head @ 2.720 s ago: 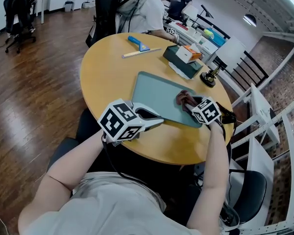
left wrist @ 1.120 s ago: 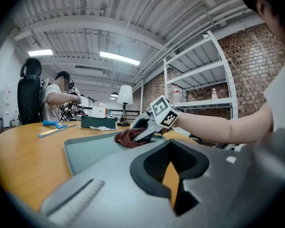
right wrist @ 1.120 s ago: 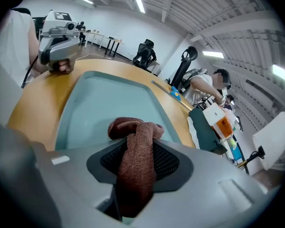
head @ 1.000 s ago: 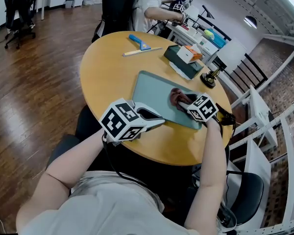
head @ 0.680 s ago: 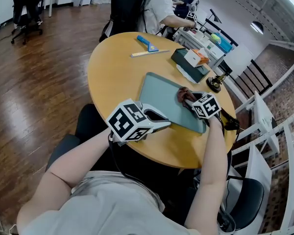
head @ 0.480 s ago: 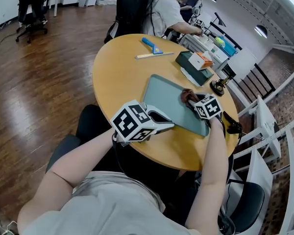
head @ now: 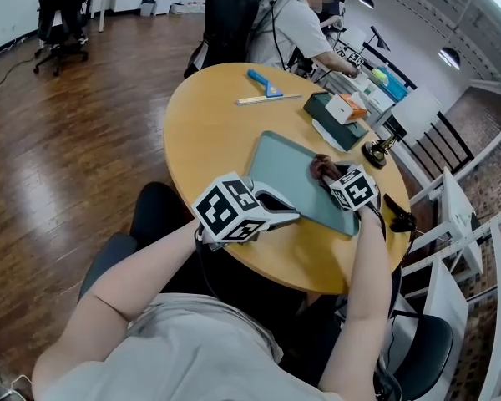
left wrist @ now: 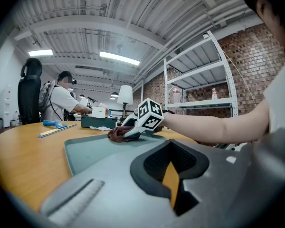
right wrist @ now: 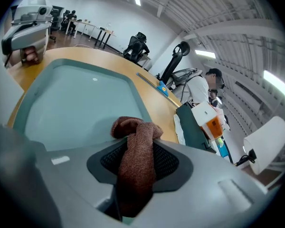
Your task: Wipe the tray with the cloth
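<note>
A teal tray [head: 288, 170] lies on the round wooden table [head: 213, 119]. A brown cloth [head: 321, 166] rests on the tray's far right part, and my right gripper [head: 331, 176] is shut on it. In the right gripper view the cloth [right wrist: 134, 137] is bunched between the jaws, which have just been closing a little on it, over the tray [right wrist: 76, 99]. My left gripper [head: 285, 213] sits at the tray's near rim, its jaws closed over that rim. From the left gripper view, the cloth [left wrist: 116, 133] and the right gripper [left wrist: 127, 133] show across the tray [left wrist: 95, 148].
Beyond the tray lie a blue scraper [head: 264, 79], a pale ruler [head: 269, 100], a dark green box [head: 341, 128] with an orange-and-white box [head: 349, 107] on it, and a small lamp [head: 376, 152]. A person [head: 296, 27] sits at the far side.
My right gripper has slid the cloth a short way across the tray's right part. The left gripper has stayed at the near rim. The head view has shifted.
</note>
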Demonstrator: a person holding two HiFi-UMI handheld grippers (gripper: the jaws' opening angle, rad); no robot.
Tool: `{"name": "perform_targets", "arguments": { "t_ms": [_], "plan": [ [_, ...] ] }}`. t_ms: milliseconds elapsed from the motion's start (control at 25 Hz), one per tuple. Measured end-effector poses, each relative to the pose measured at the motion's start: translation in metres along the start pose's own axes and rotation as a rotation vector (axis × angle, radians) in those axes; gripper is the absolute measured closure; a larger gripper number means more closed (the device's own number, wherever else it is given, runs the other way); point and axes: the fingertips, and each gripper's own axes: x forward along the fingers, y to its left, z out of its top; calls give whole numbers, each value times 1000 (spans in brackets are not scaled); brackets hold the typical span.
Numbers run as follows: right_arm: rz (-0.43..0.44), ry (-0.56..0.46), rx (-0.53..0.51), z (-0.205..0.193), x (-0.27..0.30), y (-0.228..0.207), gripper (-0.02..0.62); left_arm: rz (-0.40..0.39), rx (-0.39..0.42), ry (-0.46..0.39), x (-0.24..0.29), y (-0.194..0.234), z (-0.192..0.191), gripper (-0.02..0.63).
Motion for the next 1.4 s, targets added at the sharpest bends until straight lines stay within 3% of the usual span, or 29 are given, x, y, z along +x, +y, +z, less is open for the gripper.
{"name": "perform_targets", "arguments": {
  "t_ms": [760, 1400],
  "plan": [
    [87, -113, -63, 19, -58, 73, 457, -1, -5, -2, -4, 0, 2, 284],
    [156, -182, -144, 34, -74, 103, 457, 4, -8, -10, -3, 5, 1, 284]
  ]
}}
